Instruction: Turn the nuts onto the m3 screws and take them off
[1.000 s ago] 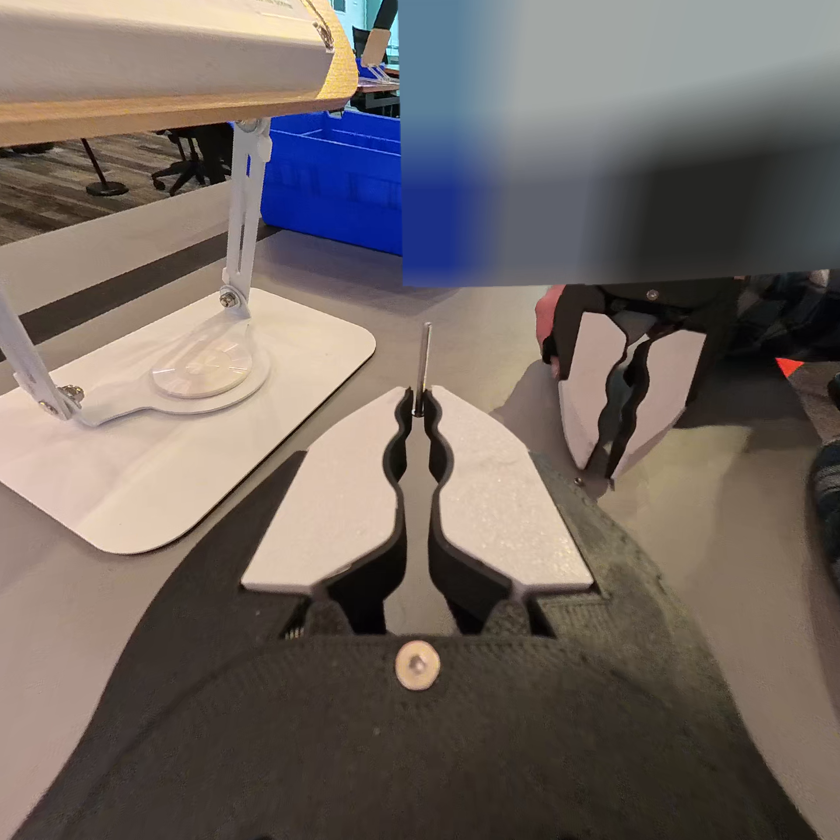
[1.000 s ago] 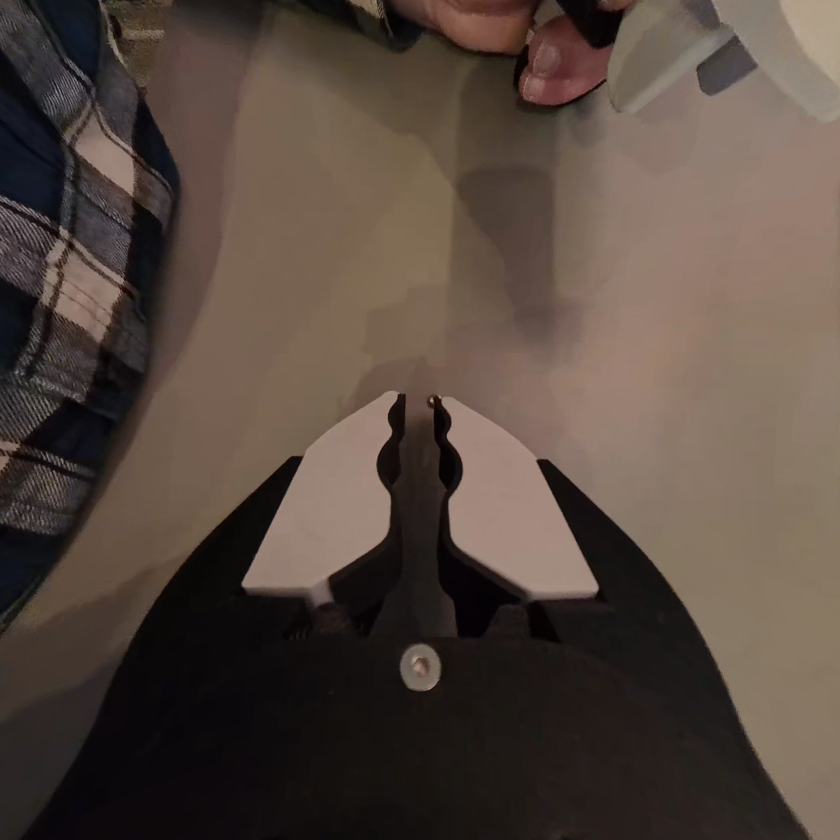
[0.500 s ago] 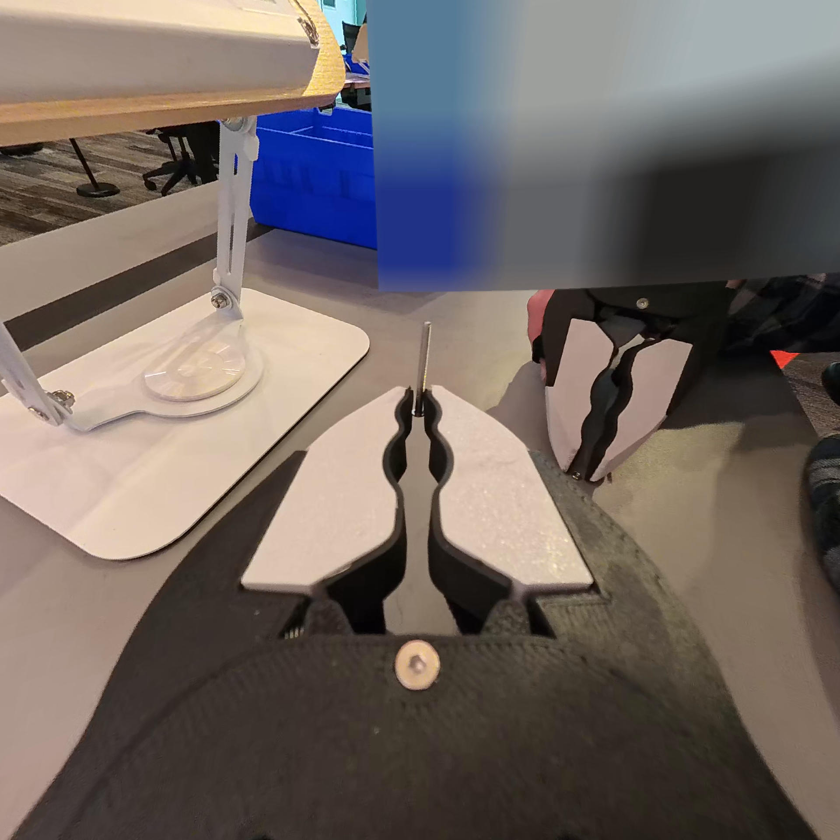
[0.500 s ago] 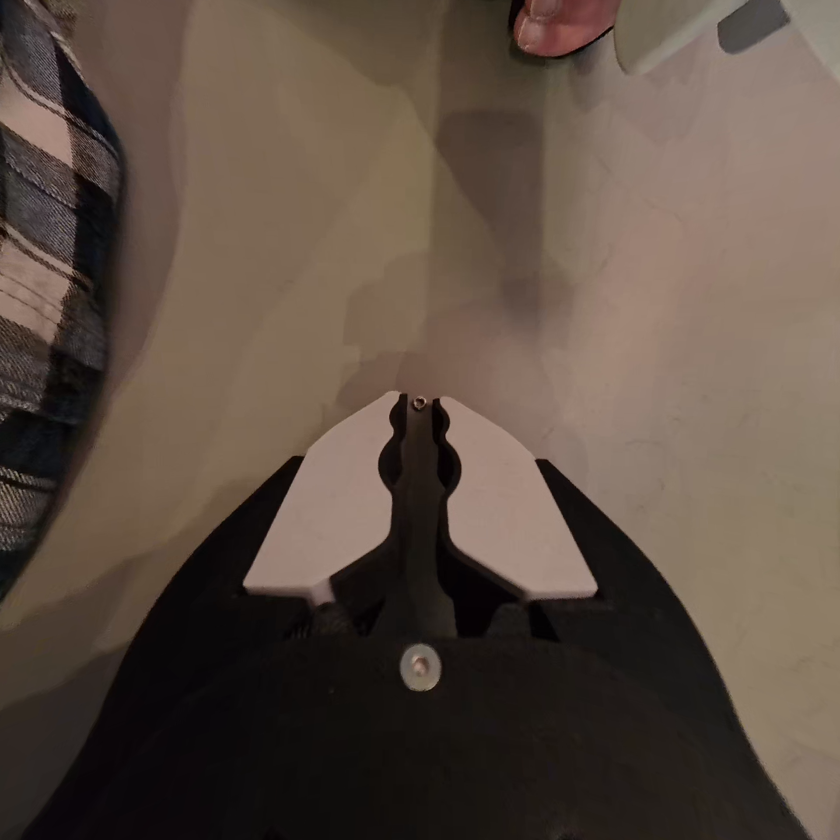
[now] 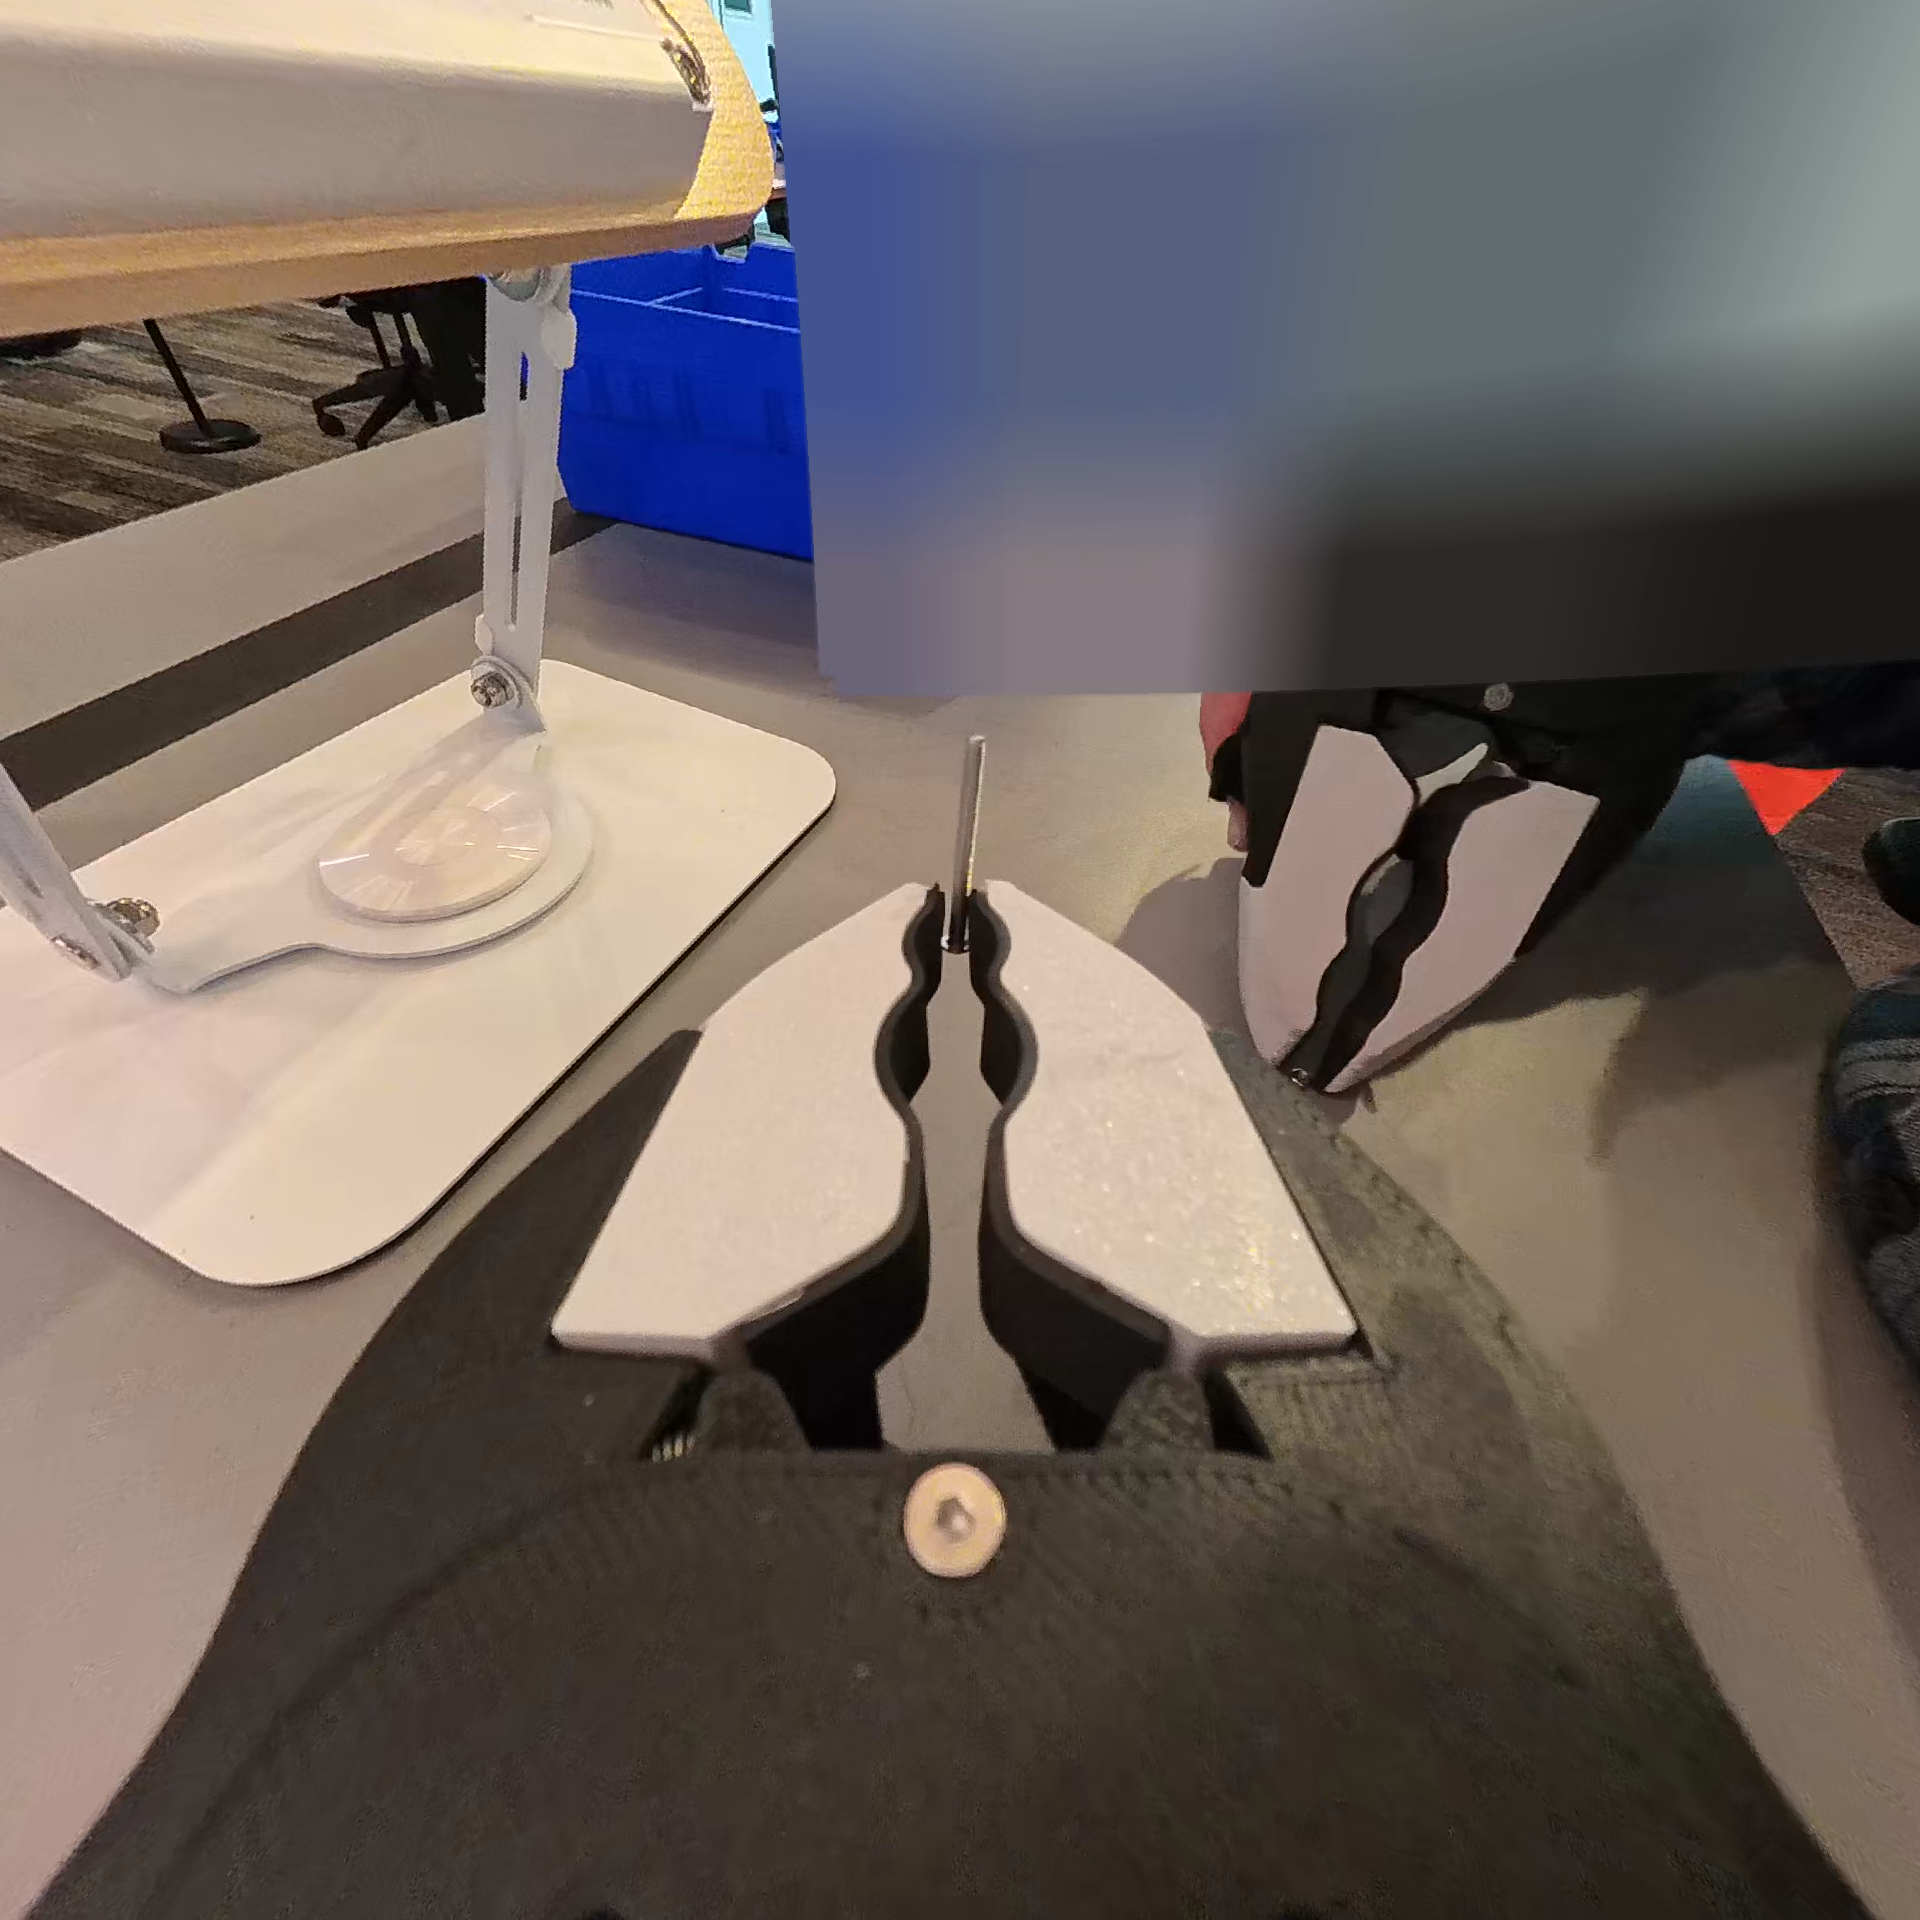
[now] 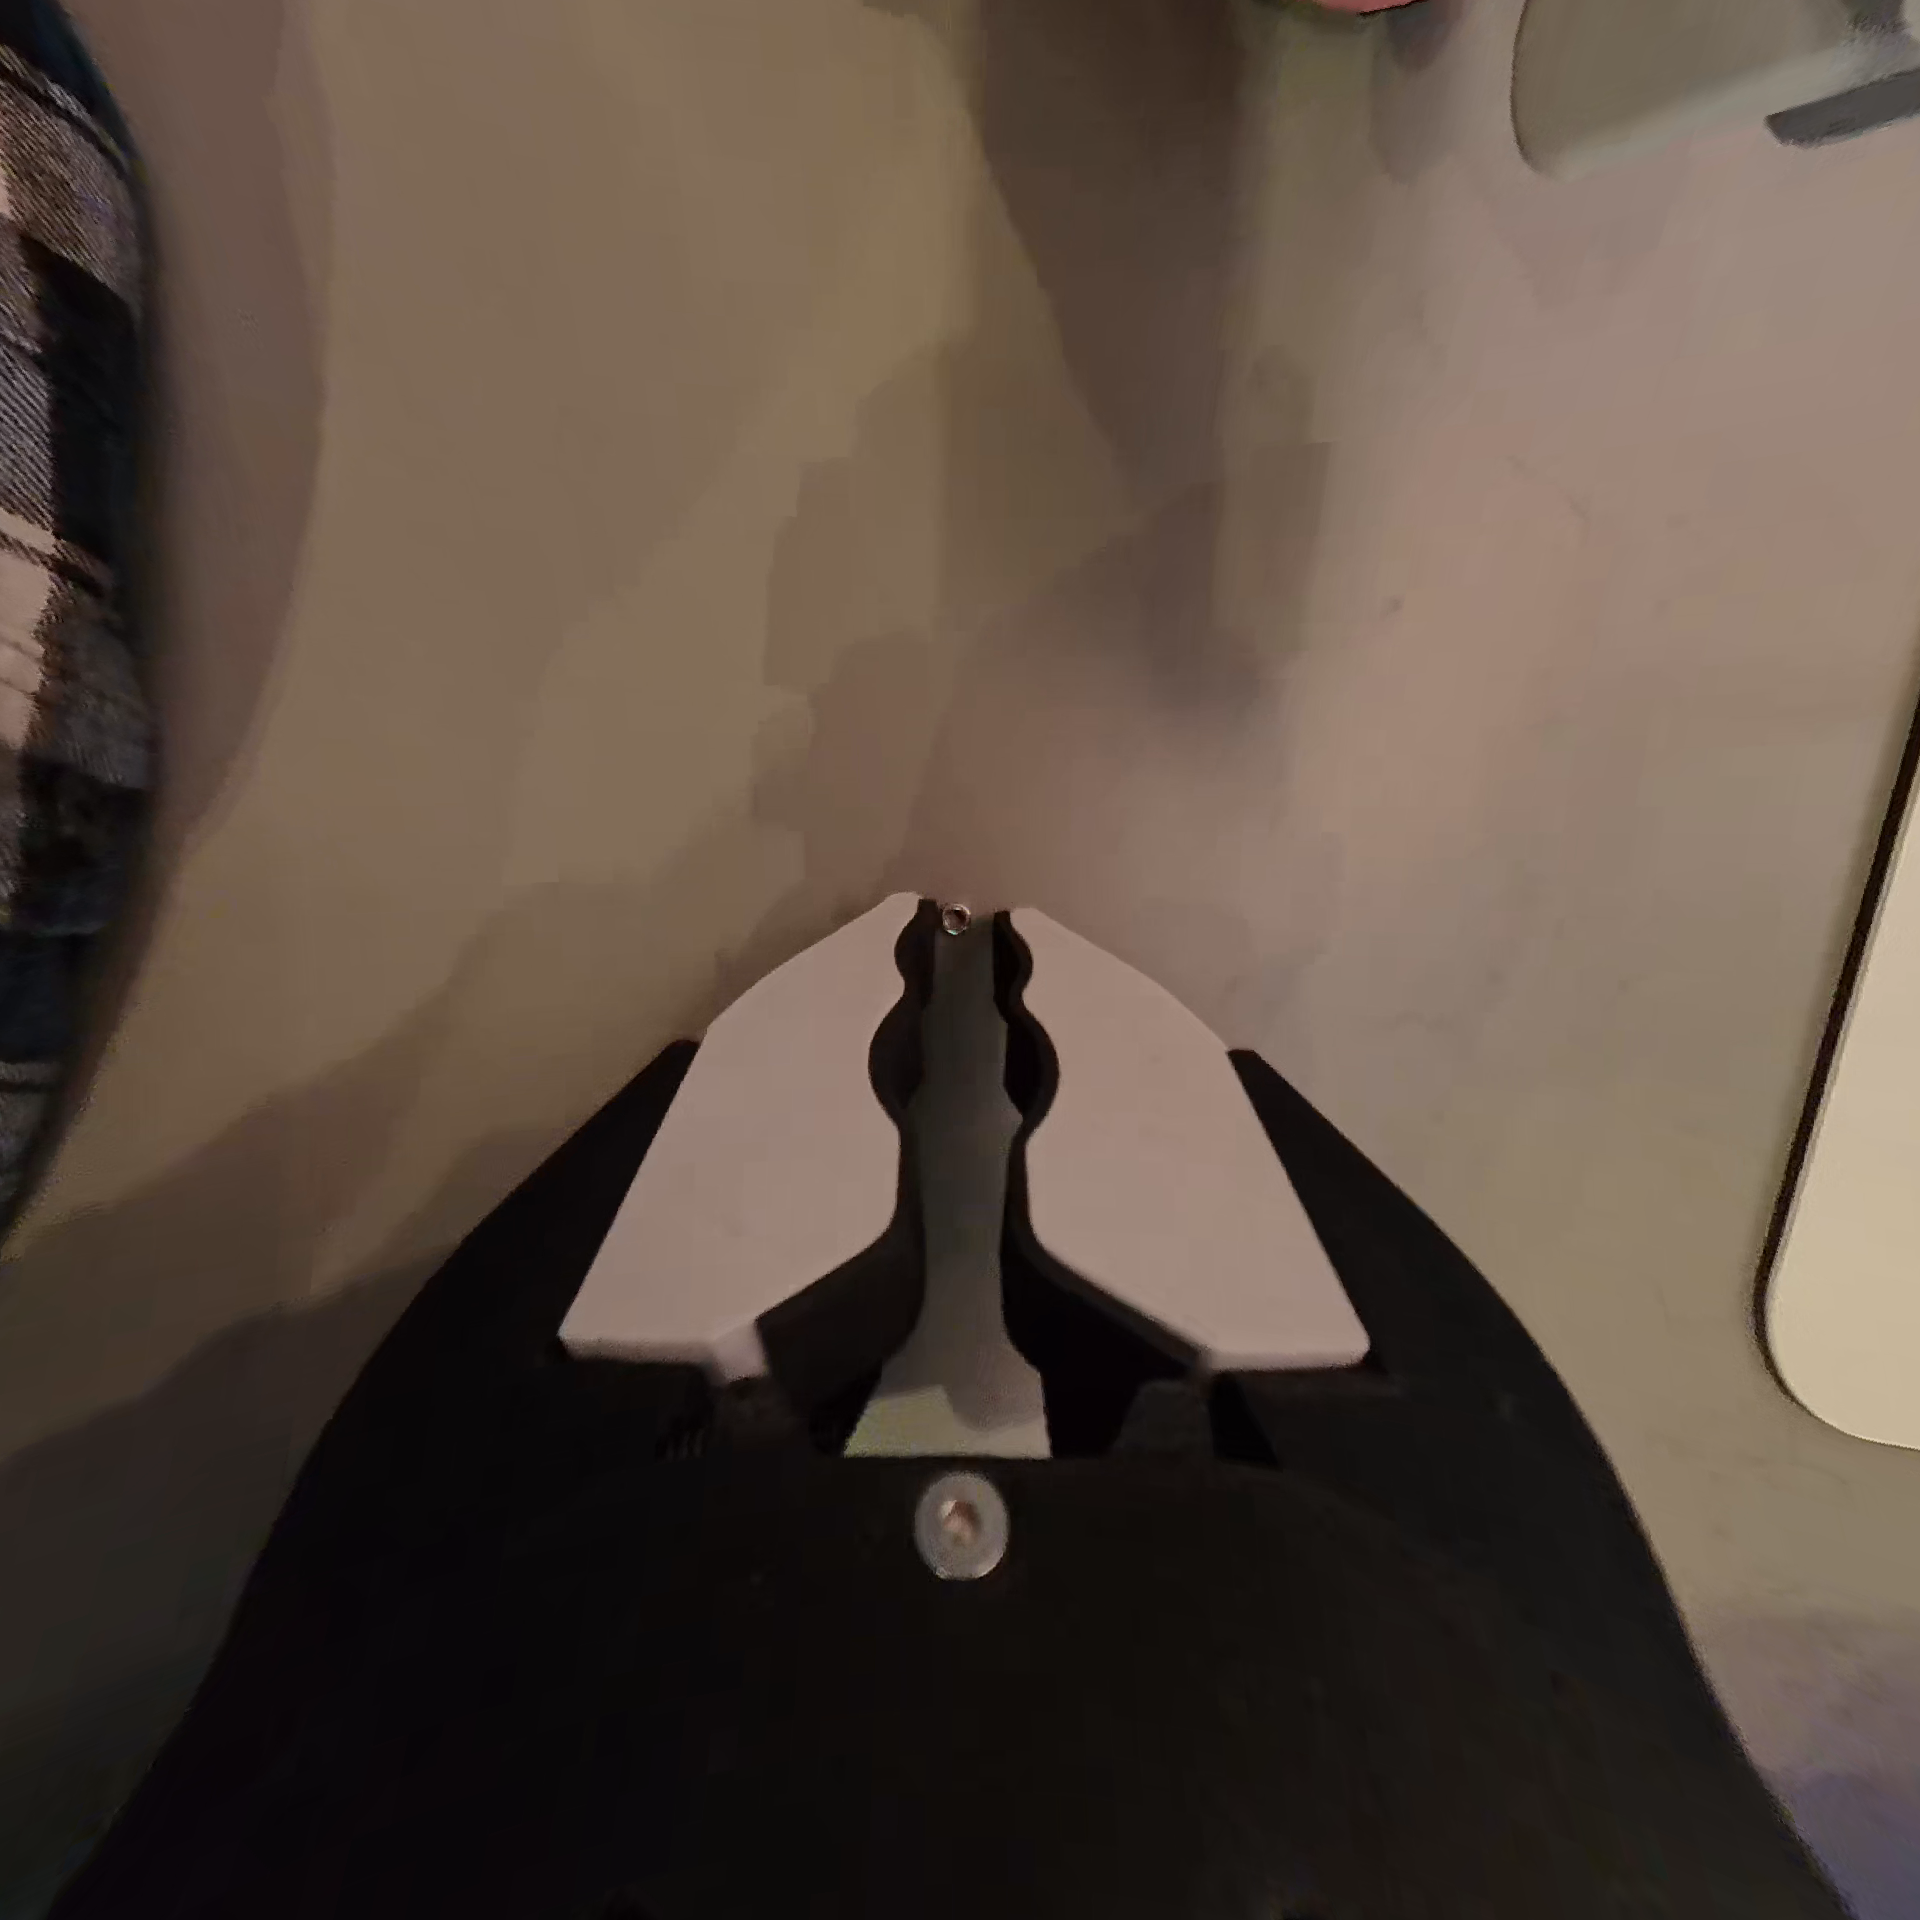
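Grey surface: broad, matte, carrying everything listed.

White stand: flat rounded base plate on the surface, left of the left gripper; slotted white arms rise from it to a wood-edged platform overhead.

Blue bin: behind the stand, at the far edge of the surface.

Plaid sleeve: at the left border of the right wrist view.

Left gripper: black body, white fingers; jaws drawn narrow and clamped on the base of a thin metal pin, which stands upright beyond the tips.

Right gripper: tips pointed down at the surface, just beside the left gripper's flank; jaws narrow, closed on a tiny silver ring-shaped nut held at the very tips.
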Demonstrator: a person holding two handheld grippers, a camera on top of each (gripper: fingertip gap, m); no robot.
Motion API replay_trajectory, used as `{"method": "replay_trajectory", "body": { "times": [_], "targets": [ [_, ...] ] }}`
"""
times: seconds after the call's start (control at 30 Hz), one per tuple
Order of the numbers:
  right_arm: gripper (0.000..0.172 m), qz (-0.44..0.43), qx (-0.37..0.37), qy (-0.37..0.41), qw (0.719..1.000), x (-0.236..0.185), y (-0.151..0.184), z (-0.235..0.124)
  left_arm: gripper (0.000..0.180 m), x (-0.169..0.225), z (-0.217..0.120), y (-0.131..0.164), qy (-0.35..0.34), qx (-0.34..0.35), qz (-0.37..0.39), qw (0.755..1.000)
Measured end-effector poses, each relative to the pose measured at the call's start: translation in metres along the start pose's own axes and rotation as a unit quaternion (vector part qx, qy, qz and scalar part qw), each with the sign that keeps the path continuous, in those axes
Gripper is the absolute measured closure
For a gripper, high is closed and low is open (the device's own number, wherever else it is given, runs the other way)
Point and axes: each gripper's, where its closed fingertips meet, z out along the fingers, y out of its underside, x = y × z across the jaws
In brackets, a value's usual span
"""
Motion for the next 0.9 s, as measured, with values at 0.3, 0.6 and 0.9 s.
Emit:
{"method": "replay_trajectory", "body": {
  "times": [0.3,0.6,0.9],
  "targets": [
    [0.166,-0.005,-0.037,-0.034,0.999,-0.0033,0.0002,0.0008,0.176,0.0019,-0.0009,-0.0004,0.005,0.0,0.002,1.0],
    [0.166,0.001,-0.051,-0.036,0.998,-0.003,-0.0004,0.0016,0.176,0.0043,-0.0002,-0.0003,0.013,-0.003,0.002,1.0],
    [0.167,0.014,-0.037,-0.023,0.999,-0.0011,0.0014,0.0011,0.176,0.0054,0.0011,0.0016,0.015,-0.009,0.009,1.0]
  ]
}}
